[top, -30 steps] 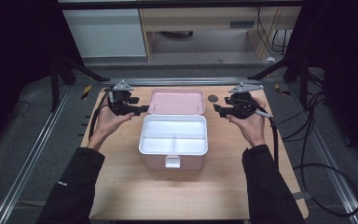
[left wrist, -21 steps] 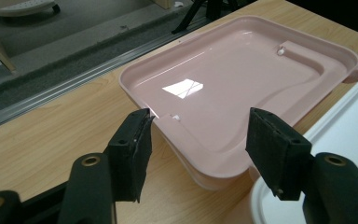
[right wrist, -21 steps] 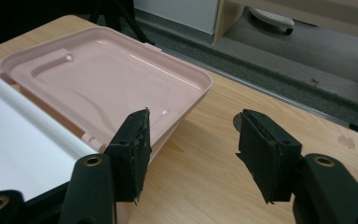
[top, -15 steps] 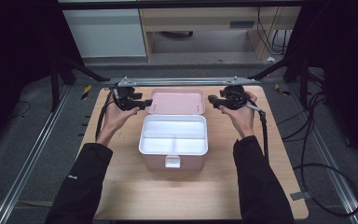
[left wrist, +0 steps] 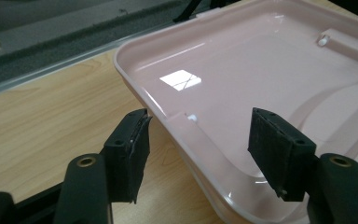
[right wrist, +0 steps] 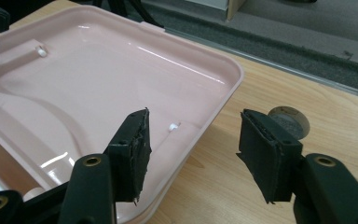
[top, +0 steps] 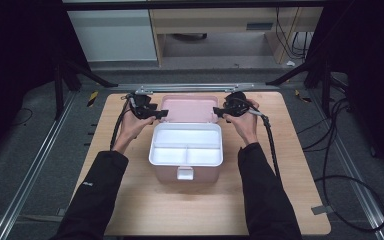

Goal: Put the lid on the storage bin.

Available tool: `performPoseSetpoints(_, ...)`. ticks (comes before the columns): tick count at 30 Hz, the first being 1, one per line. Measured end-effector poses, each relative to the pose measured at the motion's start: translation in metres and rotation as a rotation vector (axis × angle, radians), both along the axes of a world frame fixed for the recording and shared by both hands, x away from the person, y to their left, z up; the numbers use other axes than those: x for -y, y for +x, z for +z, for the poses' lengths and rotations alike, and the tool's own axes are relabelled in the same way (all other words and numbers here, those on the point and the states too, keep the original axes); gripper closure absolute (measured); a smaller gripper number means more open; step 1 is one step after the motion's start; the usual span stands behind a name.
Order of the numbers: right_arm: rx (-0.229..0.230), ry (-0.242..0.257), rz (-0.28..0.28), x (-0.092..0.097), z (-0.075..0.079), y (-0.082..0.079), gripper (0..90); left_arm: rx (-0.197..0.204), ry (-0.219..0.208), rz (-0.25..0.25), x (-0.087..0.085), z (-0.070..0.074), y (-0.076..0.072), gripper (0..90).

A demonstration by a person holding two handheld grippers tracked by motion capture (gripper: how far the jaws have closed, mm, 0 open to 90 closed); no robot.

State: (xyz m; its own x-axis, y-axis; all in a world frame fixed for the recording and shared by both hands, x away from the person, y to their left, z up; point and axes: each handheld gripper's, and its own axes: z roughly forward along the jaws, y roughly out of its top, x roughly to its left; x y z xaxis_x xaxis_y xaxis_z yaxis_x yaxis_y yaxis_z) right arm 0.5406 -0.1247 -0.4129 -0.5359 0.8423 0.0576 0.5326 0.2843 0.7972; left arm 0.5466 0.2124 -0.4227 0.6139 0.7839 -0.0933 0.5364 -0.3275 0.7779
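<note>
At six o'clock on the table (top: 130, 210) sits the box (top: 186, 150), its pink lid (top: 189, 108) lying open flat at twelve. Left gripper (left wrist: 198, 140) straddles the lid's nine o'clock rim, right gripper (right wrist: 193, 140) the three o'clock rim, both spread wide, pads off the plastic. Beyond lies a tape roll (right wrist: 289, 120).

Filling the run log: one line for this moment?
left gripper: open, straddling lid rim | right gripper: open, straddling opposite lid rim | box: open, white tray inside
</note>
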Motion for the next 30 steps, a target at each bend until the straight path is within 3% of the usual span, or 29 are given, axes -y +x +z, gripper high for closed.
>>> performPoseSetpoints(7,-0.045,-0.008,0.021,-0.009,-0.012,0.003,41.3,-0.025,0.026,-0.015,0.006,-0.010,0.003,38.1)
performPoseSetpoints(16,-0.084,0.015,0.025,-0.015,-0.023,0.009,40.1,-0.038,-0.010,-0.015,0.004,-0.013,0.006,38.2)
performPoseSetpoints(22,-0.071,0.019,0.017,-0.015,-0.019,0.009,42.4,-0.047,-0.050,-0.005,-0.001,-0.006,0.004,42.1)
performPoseSetpoints(24,-0.062,0.027,0.014,-0.014,-0.016,0.009,42.8,-0.034,-0.067,0.001,-0.002,-0.002,0.002,43.5)
performPoseSetpoints(30,-0.010,0.051,0.007,-0.013,0.000,0.003,44.5,0.031,-0.068,0.002,-0.004,0.015,-0.007,46.7)
